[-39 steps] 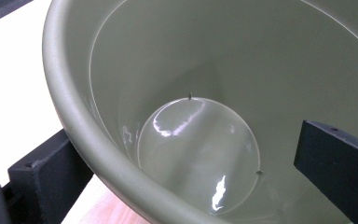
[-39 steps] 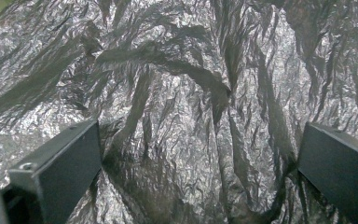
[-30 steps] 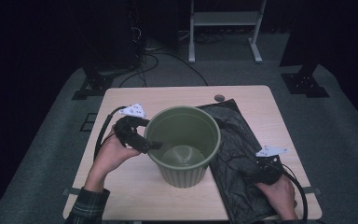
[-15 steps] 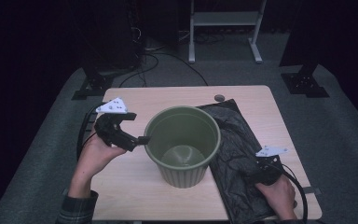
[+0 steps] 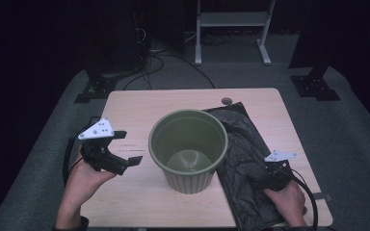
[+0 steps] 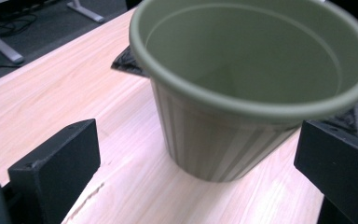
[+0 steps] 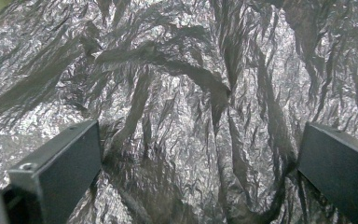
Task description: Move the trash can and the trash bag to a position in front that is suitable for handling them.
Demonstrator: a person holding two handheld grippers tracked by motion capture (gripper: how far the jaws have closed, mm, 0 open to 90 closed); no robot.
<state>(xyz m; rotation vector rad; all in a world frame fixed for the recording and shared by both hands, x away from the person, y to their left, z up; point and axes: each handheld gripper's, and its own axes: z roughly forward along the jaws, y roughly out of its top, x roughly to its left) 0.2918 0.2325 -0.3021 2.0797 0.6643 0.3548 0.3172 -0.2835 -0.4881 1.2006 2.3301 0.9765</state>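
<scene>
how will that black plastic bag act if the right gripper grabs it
The crinkled black plastic bag looks thin and wrinkled, so it will probably be floppy and drape rather than hold shape. Its glossy film may slip between the right gripper fingers. One edge seems tucked by the green ribbed plastic pot, so pulling might drag it.

pot (image 5: 188,149): olive-green plastic, ribbed wall, rolled rim; upright, mouth open, empty; mid-table, its right side touching the bag's edge
pot, left gripper view (image 6: 256,84): close ahead, tilted in frame
bag (image 5: 250,163): black plastic, crinkled, glossy; spread flat on the table's right half, beside the pot
bag, right gripper view (image 7: 191,102): creased folds
</scene>
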